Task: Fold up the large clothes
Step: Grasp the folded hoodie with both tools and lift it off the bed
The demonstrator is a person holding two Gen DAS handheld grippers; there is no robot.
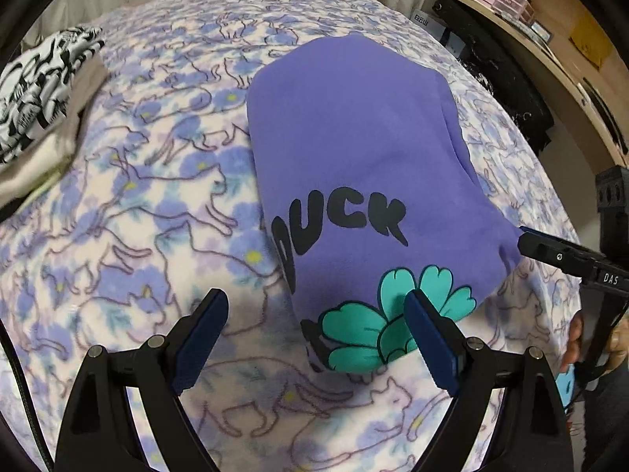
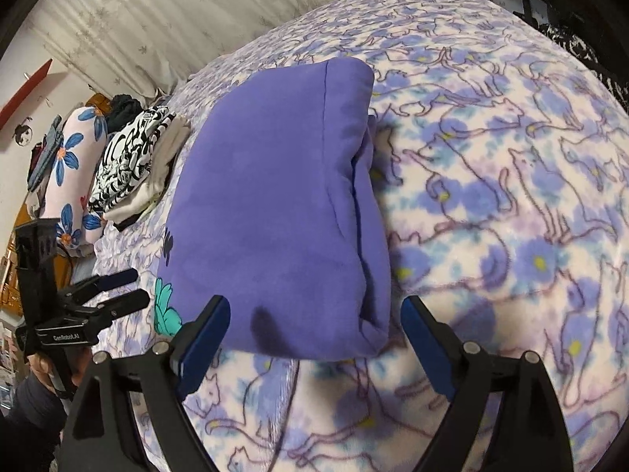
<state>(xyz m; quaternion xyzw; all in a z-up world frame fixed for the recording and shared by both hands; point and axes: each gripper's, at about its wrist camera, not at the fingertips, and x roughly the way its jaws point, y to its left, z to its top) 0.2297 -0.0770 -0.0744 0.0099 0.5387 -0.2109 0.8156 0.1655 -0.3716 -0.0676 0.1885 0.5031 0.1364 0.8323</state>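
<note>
Purple sweatshirt (image 1: 354,149) lies folded on the cat-print blanket (image 1: 137,196), its "DUCK" lettering readable only from the left wrist view; the right wrist view shows its plain folded back. Left gripper (image 1: 314,338) and right gripper (image 2: 314,342) both gape, holding nothing, the garment at twelve o'clock. At ten o'clock a black-and-white folded garment (image 2: 125,161) tops a pile.

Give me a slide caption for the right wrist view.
Open right tool poised before a folded purple sweatshirt on a cat-print blanket, left tool alongside.

Cat-print bed (image 1: 157,204) carries purple sweatshirt (image 1: 354,149), possibly folded clothes (image 1: 39,94).
</note>
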